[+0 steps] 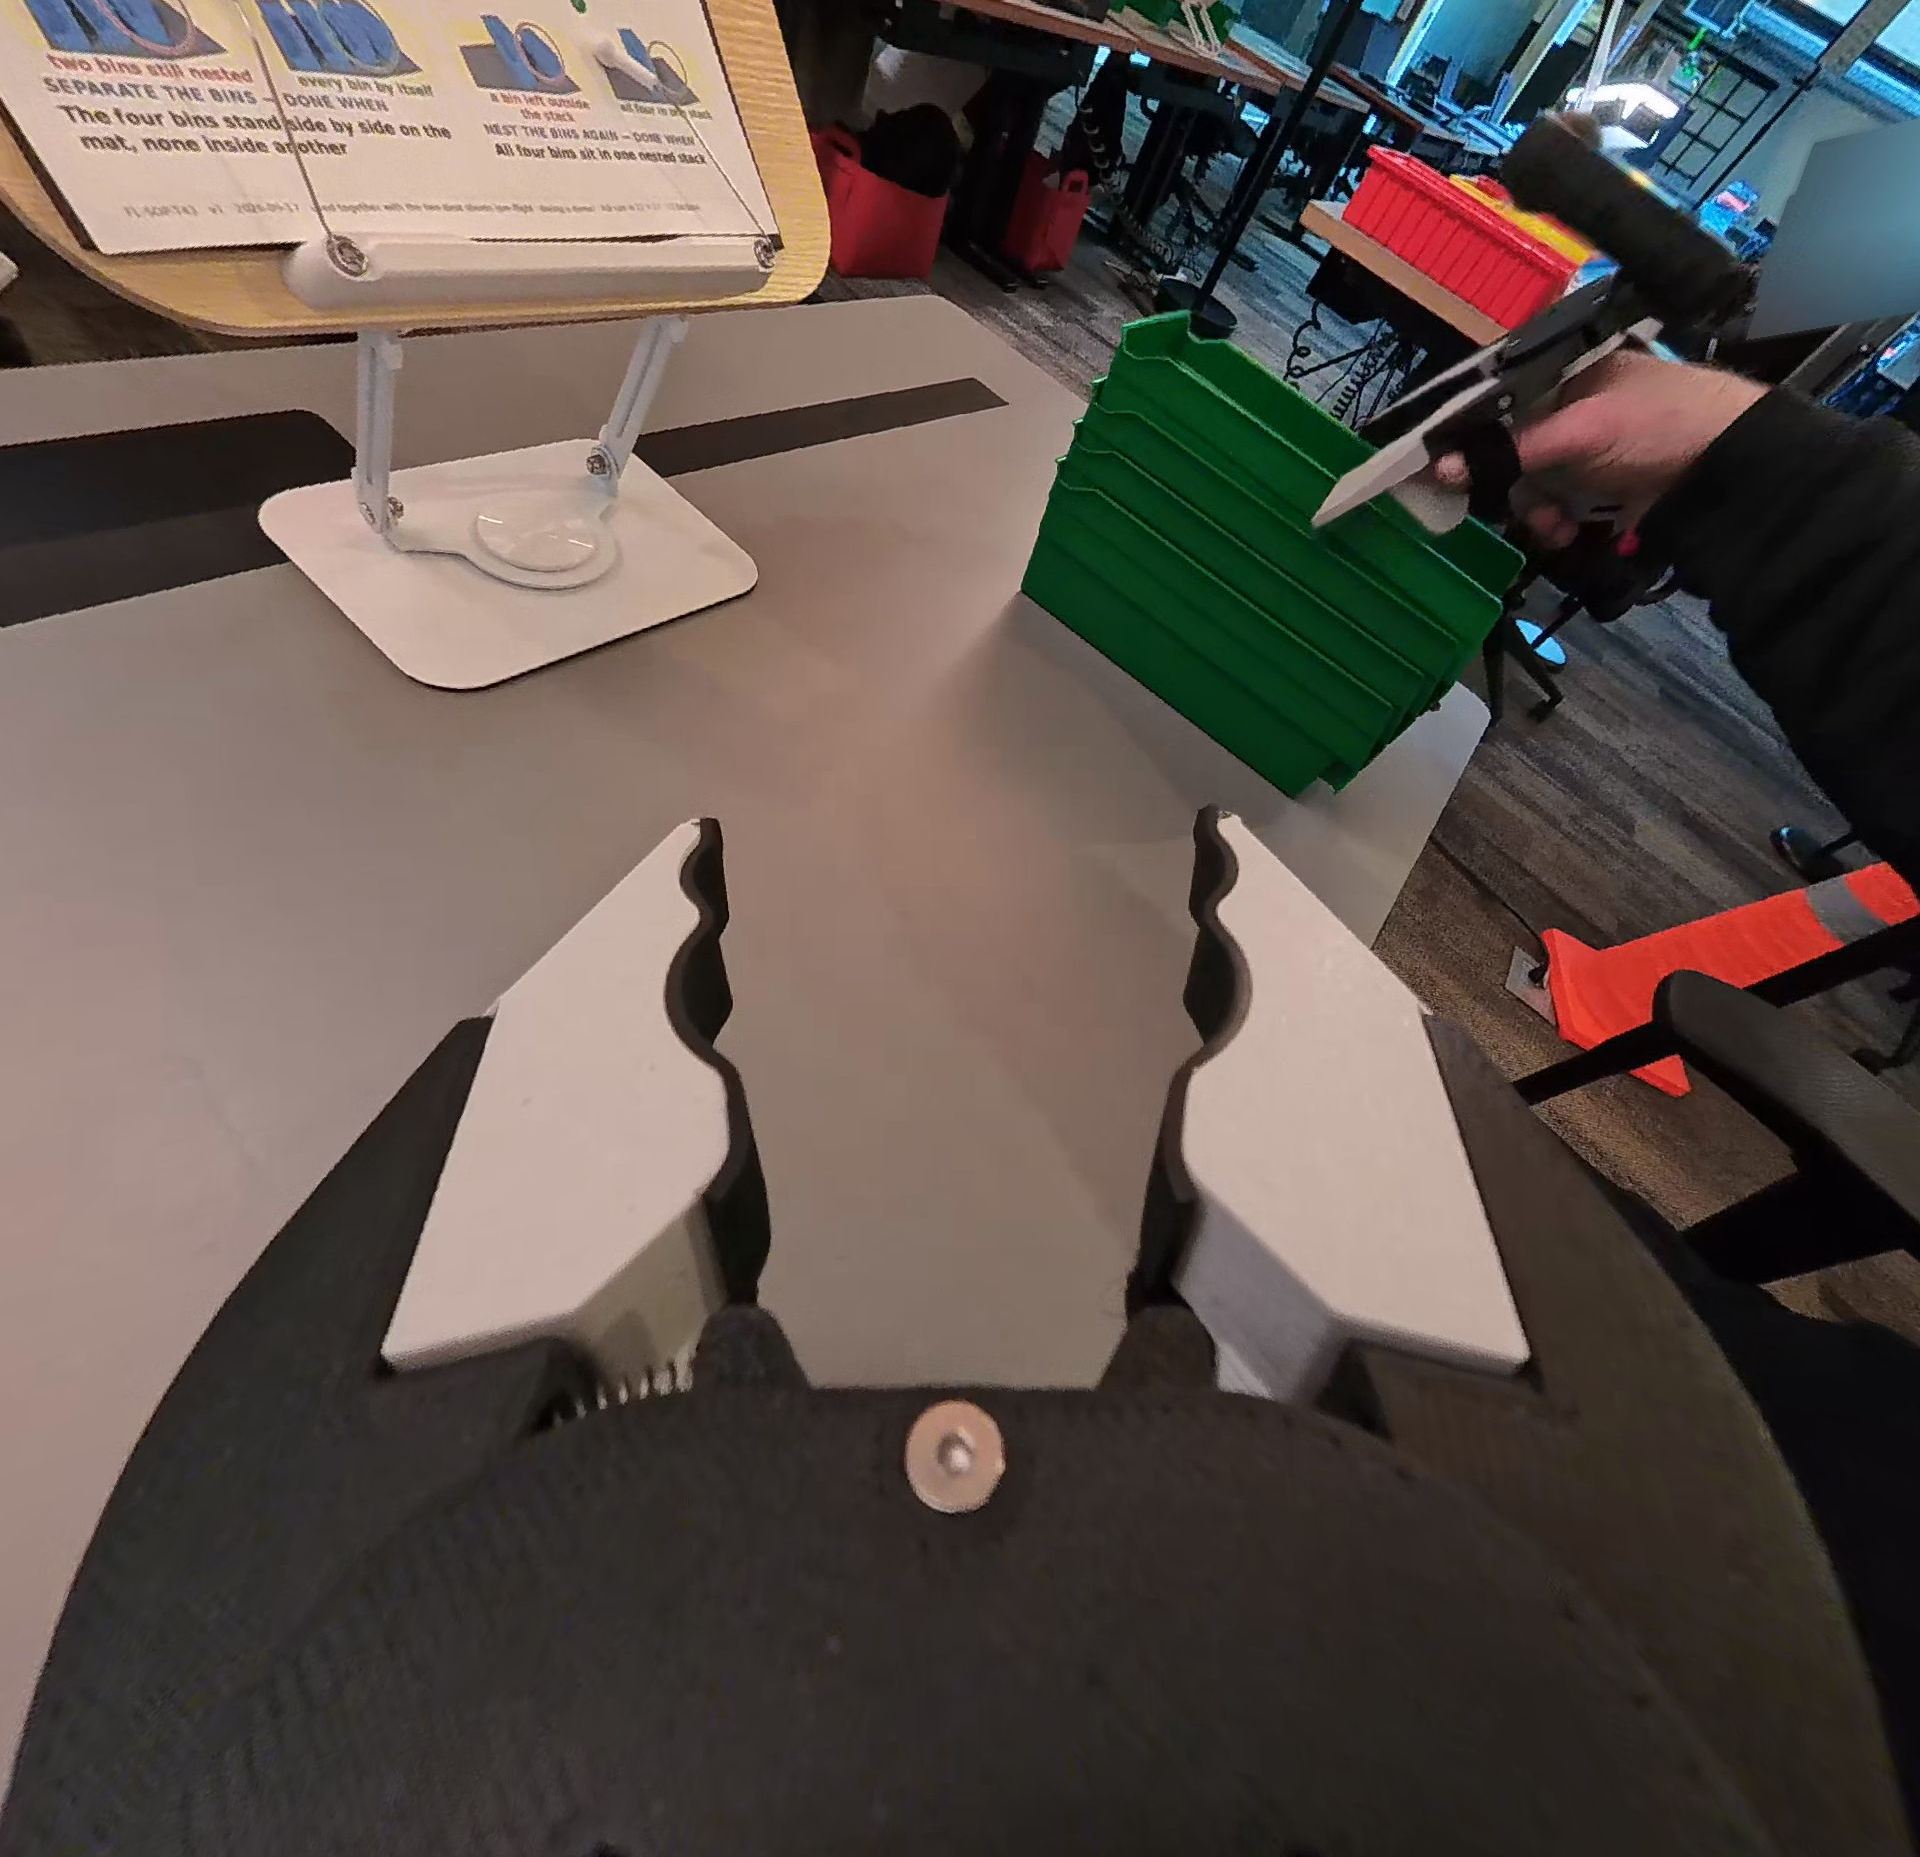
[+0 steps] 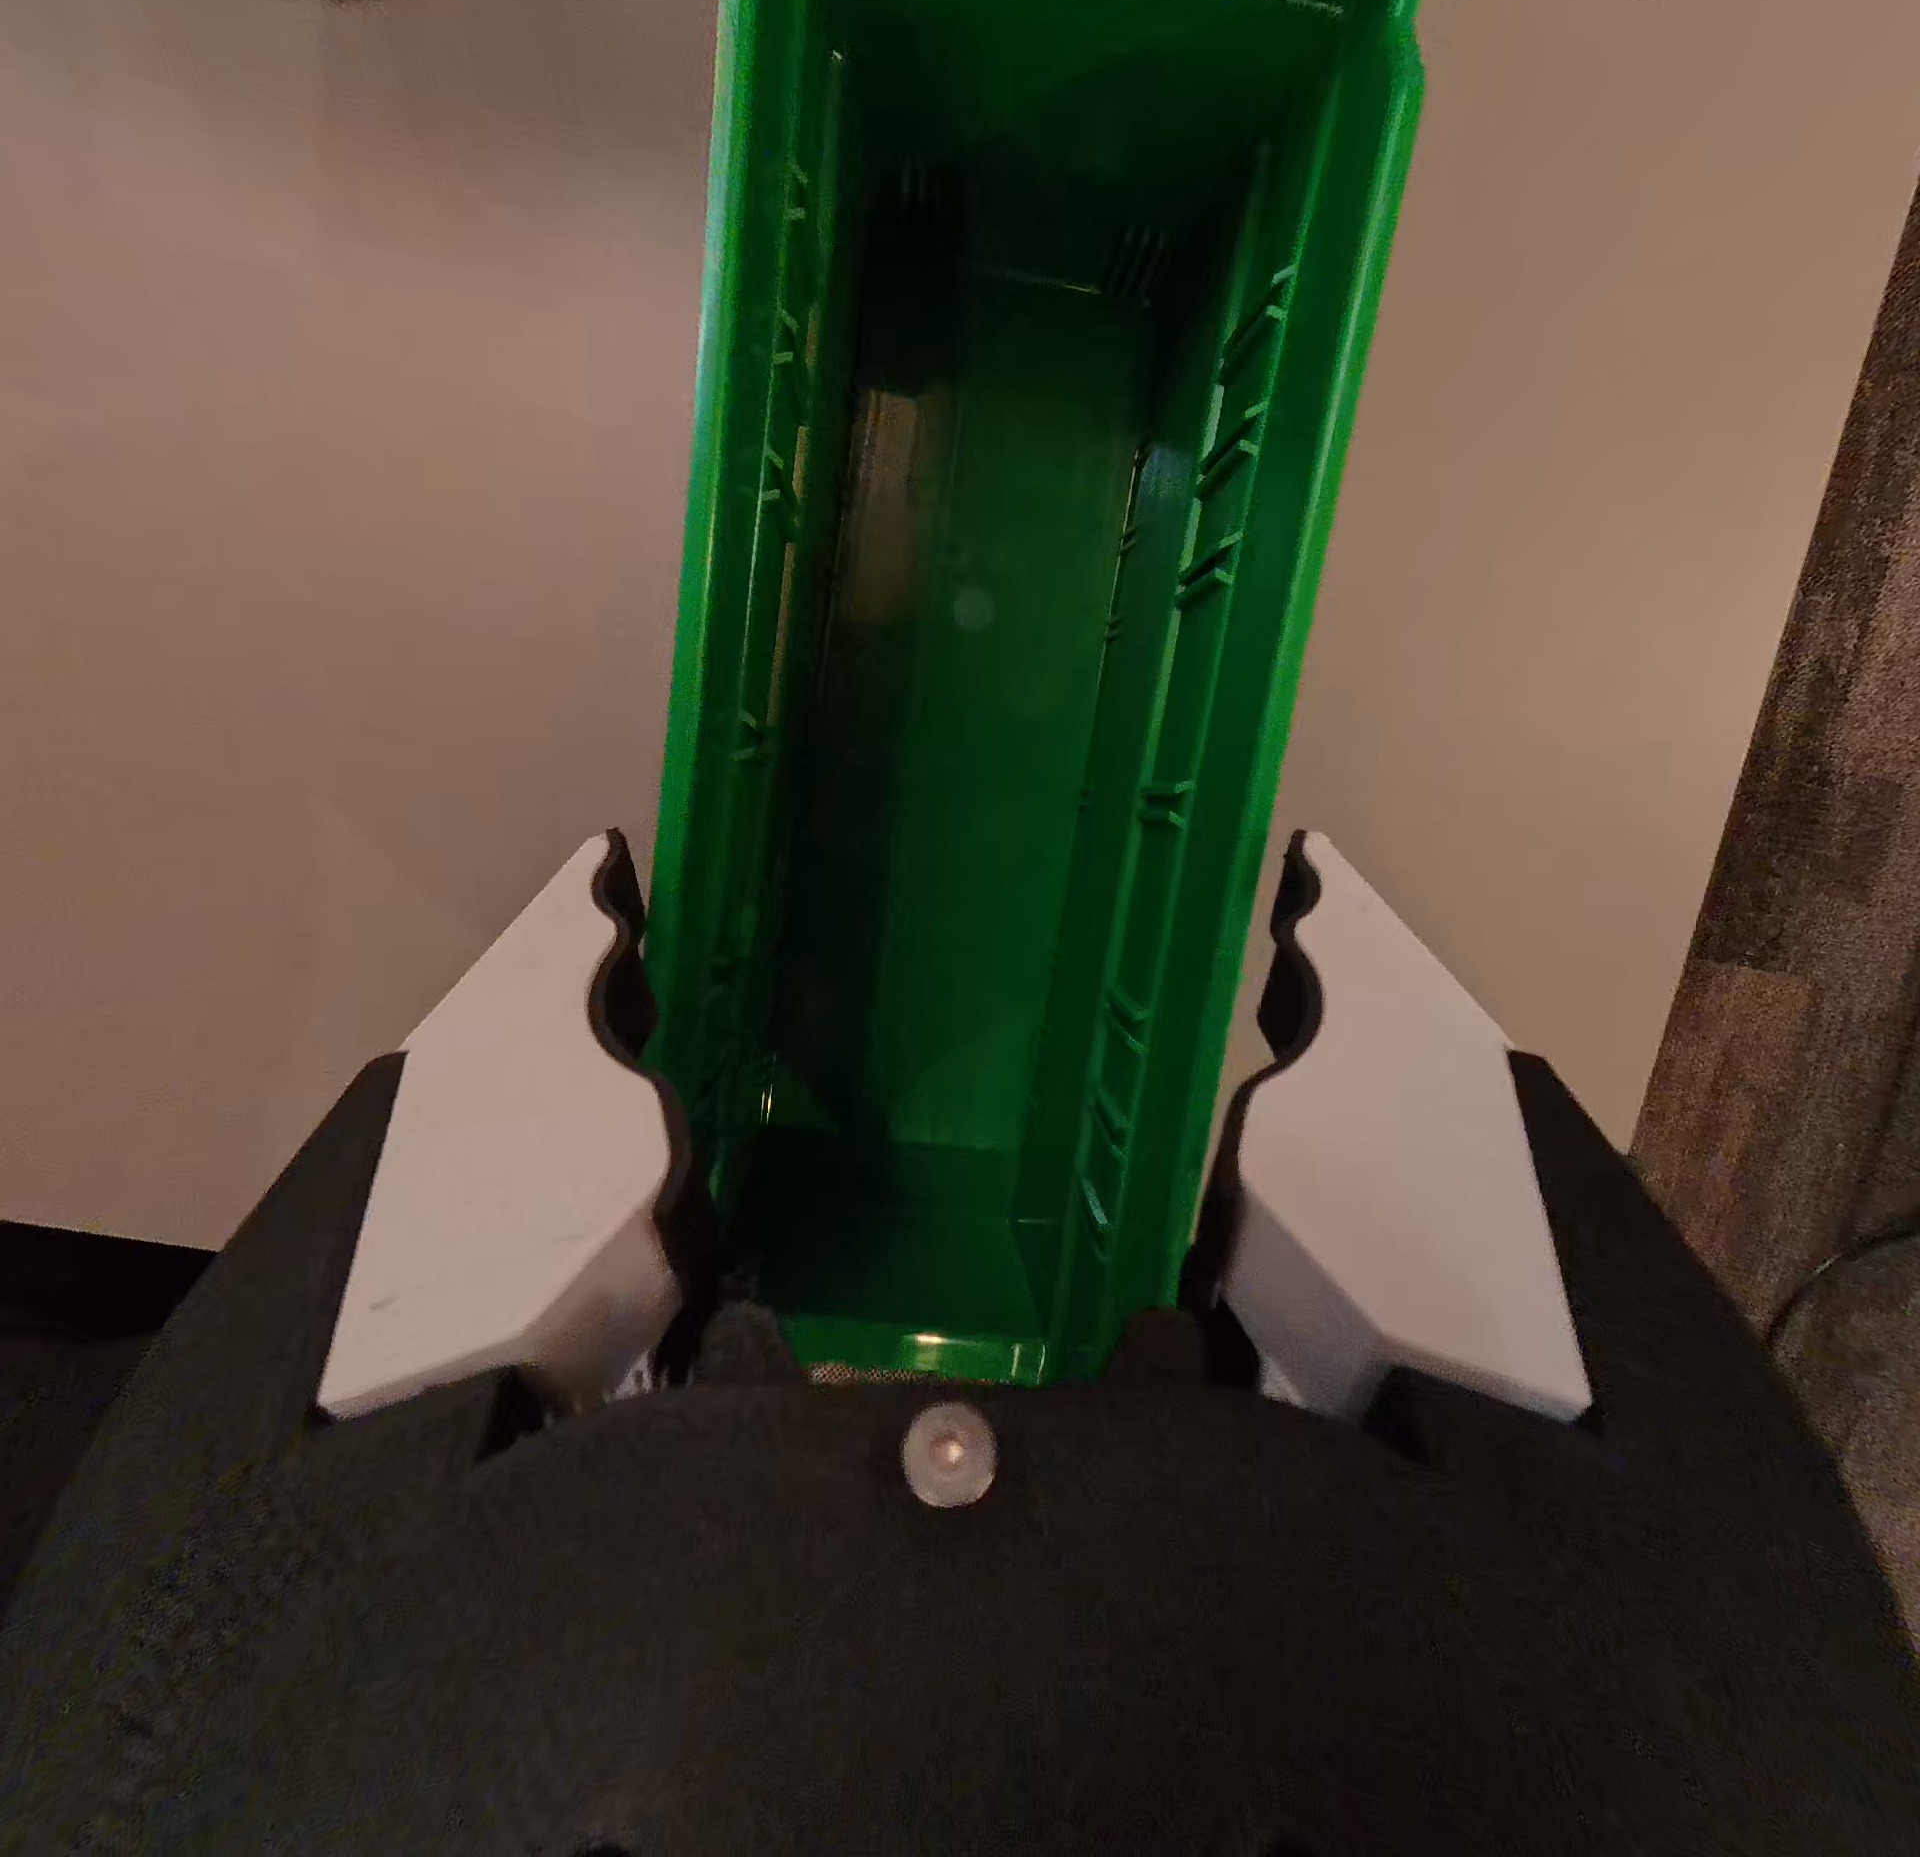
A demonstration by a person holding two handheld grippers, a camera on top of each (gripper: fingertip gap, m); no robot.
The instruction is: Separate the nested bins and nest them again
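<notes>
Running lengthwise toward 12 o'clock from the right claw (image 2: 951, 1028), the stack of nested green bins (image 1: 1247, 571) is seen at the desk's (image 1: 520, 872) right edge; its walls are straddled by the spread jaws, ungripped; the left claw (image 1: 956, 976), released and empty, is well apart, the stack lying at its 1 o'clock.

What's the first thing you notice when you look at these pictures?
The bright green plastic nested bins jump out first, tilted in a stack at the far right edge of the grey table. The right gripper straddles the top bin's near end, its fingers either side of the walls. The left gripper hangs open over bare table, and a white stand holding a picture sheet sits behind.
</notes>
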